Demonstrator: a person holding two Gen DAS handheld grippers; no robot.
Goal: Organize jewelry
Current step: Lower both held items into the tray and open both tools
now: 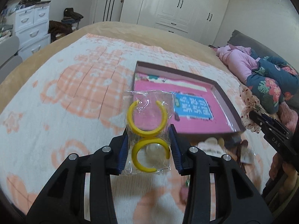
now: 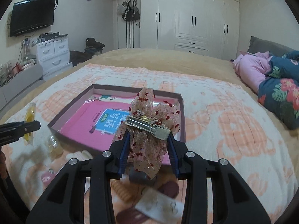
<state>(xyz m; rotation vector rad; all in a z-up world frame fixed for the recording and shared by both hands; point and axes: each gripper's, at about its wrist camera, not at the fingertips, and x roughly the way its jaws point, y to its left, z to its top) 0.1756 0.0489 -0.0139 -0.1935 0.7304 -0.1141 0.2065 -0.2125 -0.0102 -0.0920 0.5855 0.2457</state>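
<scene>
My left gripper (image 1: pixel 149 136) is shut on a clear plastic packet of two yellow hoop earrings (image 1: pixel 147 119), held up over the blanket. Behind it lies a shallow brown box (image 1: pixel 226 104) with a pink printed sheet inside. In the right wrist view my right gripper (image 2: pixel 148 135) is shut on a sheer bow hair clip with red specks (image 2: pixel 149 112), its metal clasp facing me, above the near edge of the same box (image 2: pixel 71 102). The left gripper with the yellow packet (image 2: pixel 29 119) shows at the left edge there. The right gripper with the bow (image 1: pixel 250 110) shows at the right of the left wrist view.
Several blurred accessories lie on the peach-patterned blanket (image 2: pixel 233 123) in front of the box: a clear bulb-shaped piece (image 2: pixel 54 143), a comb-like clip (image 2: pixel 123 192), a white earring card (image 2: pixel 160 207). Pink and floral bedding (image 2: pixel 276 82) is heaped at the right. Drawers and wardrobe stand beyond the bed.
</scene>
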